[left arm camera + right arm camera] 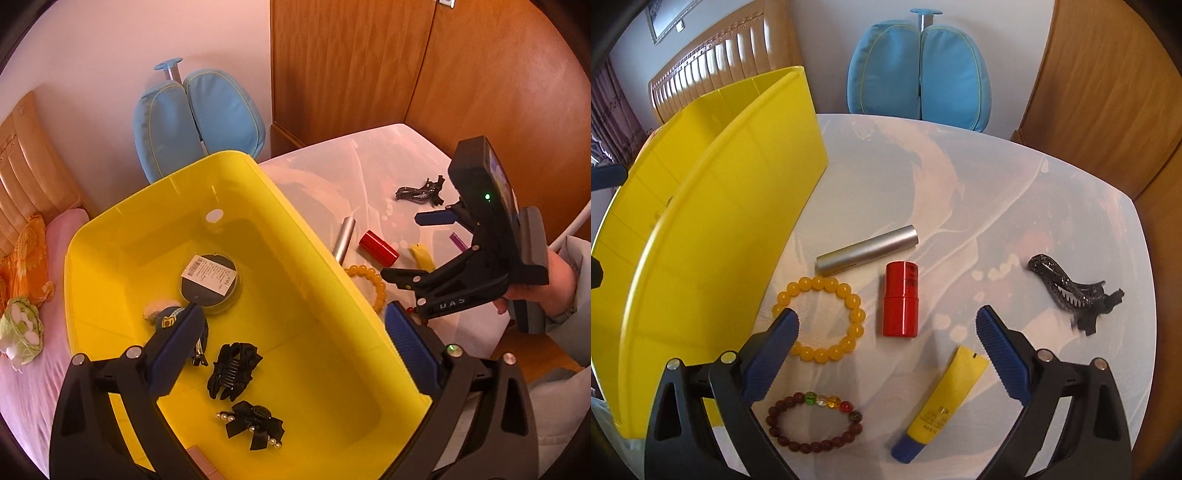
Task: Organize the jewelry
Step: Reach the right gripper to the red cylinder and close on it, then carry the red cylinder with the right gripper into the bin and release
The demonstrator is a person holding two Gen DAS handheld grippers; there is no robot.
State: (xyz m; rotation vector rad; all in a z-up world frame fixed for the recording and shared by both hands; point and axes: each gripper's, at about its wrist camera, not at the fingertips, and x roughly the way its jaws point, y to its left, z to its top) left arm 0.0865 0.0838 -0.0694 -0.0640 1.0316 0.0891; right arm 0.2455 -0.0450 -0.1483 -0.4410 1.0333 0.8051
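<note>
Jewelry lies split between two places: some pieces already sit inside the yellow plastic bin [110, 258], the rest wait on the white glossy table [960, 166] beside it.

Nearest to your right gripper [886, 325], whose blue ribbed jaws stand wide with nothing between them, are a dark red bead bracelet [812, 424] with a few green, clear and amber beads, and a soft yellow tube with a blue cap [938, 406]. Just beyond, a yellow bead bracelet [820, 317] lies close to the bin wall, its near edge under your left-hand jaw. A red cylinder [900, 300] and a matte silver tube [867, 249] lie past it. Both are round and smooth, so a glancing pinch would likely send them rolling. The beads are slick; a grip on one bead could slip. Closing near the bin wall risks nudging the bin.

Farther right, well apart, rests a glittery black toothed hair clip [1067, 291].

Your left gripper [293, 321] hangs wide and empty over the bin, above a black claw clip [232, 369], a pearl-trimmed black bow [255, 424] and a round labelled case [210, 280].
</note>
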